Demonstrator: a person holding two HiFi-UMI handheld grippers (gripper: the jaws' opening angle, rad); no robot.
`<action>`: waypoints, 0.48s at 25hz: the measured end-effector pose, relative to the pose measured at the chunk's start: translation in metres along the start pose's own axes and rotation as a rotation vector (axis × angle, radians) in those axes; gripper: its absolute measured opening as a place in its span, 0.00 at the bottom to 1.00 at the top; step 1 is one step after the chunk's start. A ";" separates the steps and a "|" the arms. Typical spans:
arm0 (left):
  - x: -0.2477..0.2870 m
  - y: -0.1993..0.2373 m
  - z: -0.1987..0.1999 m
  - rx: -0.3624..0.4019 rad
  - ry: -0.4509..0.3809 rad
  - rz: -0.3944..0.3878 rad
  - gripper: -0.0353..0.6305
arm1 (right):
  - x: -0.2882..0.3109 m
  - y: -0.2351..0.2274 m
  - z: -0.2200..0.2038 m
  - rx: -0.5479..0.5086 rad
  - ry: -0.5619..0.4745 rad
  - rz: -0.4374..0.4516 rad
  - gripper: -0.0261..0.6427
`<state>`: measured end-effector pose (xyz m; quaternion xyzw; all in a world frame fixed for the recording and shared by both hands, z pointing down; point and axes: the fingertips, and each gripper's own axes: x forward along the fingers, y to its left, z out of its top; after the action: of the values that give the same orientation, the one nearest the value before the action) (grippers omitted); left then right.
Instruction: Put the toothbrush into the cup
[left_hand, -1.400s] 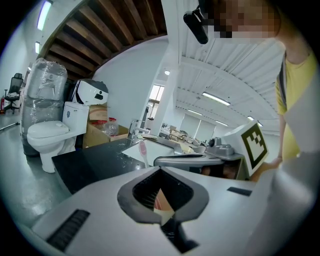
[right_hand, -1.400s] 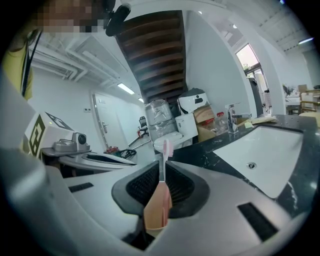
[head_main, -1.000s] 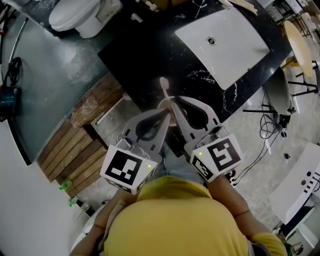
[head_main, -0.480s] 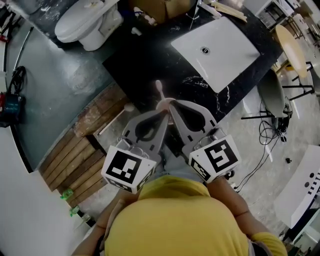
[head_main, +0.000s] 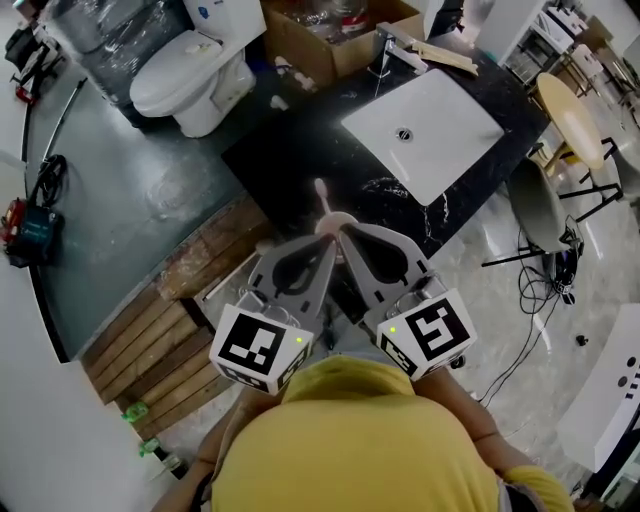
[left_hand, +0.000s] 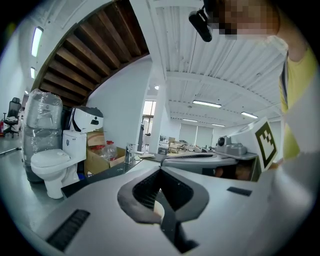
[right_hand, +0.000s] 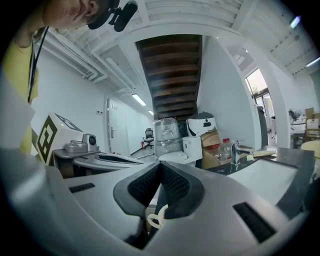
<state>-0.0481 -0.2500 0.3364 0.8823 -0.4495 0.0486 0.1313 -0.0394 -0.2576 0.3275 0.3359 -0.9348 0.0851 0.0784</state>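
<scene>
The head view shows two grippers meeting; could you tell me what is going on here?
A person in a yellow top holds both grippers tip to tip by the dark counter. The left claw is shut on a pale cup, and the right claw seems shut on the toothbrush, whose head sticks out past the tips. Whether it is inside the cup yet is unclear.

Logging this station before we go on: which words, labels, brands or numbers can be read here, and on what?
No text can be read.
Blue sticker on the tank of the toilet: too small to read.
Square markers on the left tool and right tool: black-and-white patterns, no letters.
</scene>
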 end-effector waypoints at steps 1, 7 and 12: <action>-0.002 -0.002 0.003 0.006 -0.009 0.002 0.06 | -0.003 0.002 0.002 -0.007 -0.006 0.000 0.06; -0.014 -0.012 0.018 0.043 -0.053 0.017 0.06 | -0.017 0.010 0.014 -0.038 -0.033 -0.004 0.06; -0.016 -0.021 0.024 0.060 -0.067 0.026 0.06 | -0.028 0.012 0.017 -0.038 -0.037 0.008 0.06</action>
<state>-0.0416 -0.2321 0.3056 0.8811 -0.4632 0.0342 0.0893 -0.0275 -0.2350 0.3037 0.3323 -0.9387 0.0614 0.0674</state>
